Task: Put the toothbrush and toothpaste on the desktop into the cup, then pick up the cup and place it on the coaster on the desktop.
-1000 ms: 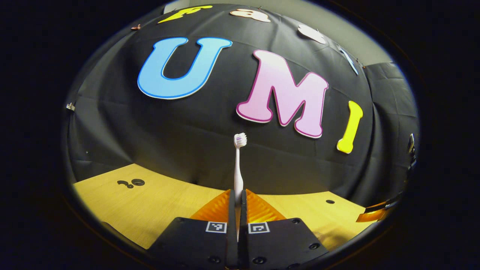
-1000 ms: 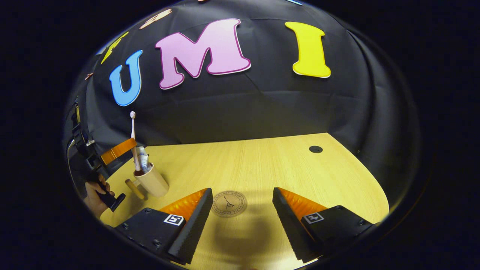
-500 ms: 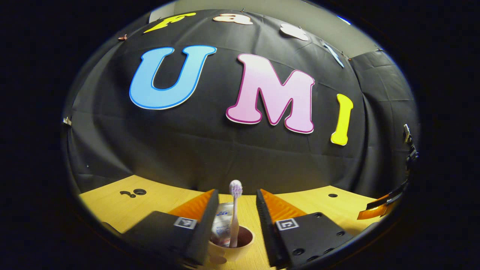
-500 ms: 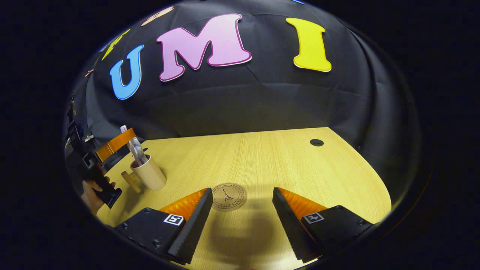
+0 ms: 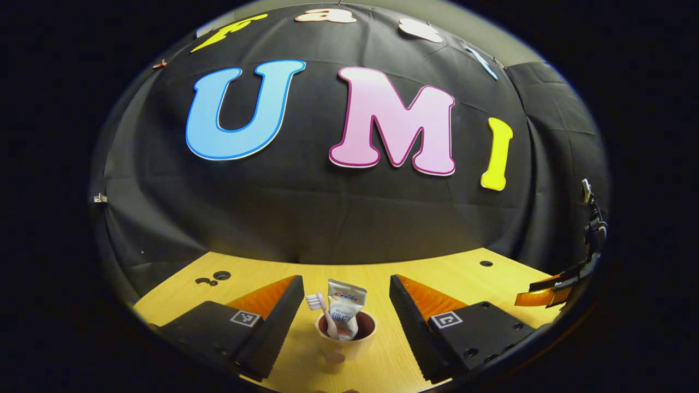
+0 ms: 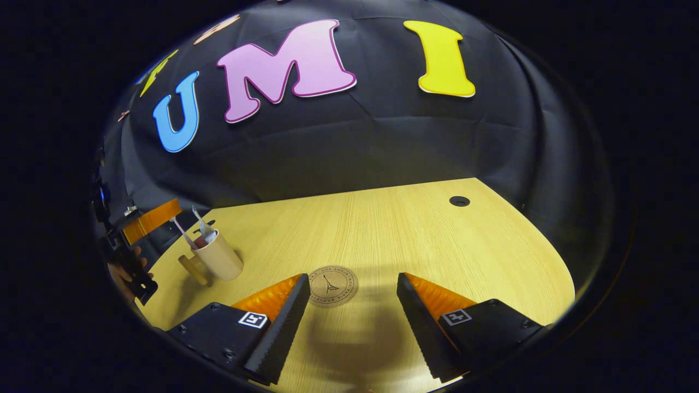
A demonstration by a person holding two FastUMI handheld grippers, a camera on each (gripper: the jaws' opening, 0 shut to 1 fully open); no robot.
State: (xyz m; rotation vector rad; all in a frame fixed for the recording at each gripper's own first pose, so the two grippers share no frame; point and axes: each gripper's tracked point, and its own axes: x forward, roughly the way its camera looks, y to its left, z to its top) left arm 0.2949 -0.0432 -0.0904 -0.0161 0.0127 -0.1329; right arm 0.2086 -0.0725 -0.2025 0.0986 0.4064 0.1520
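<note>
Cup [image 5: 346,339], beige, holds leaning toothbrush [image 5: 322,310] and white toothpaste [image 5: 343,311].

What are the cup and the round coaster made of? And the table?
Cup: looks like matte plastic or maybe bamboo, plain tan with a stick handle. Coaster: probably wood or cork, brown with a dark printed ring. Table: looks like light wood, with fine straight grain lines; maybe a laminate.
</note>
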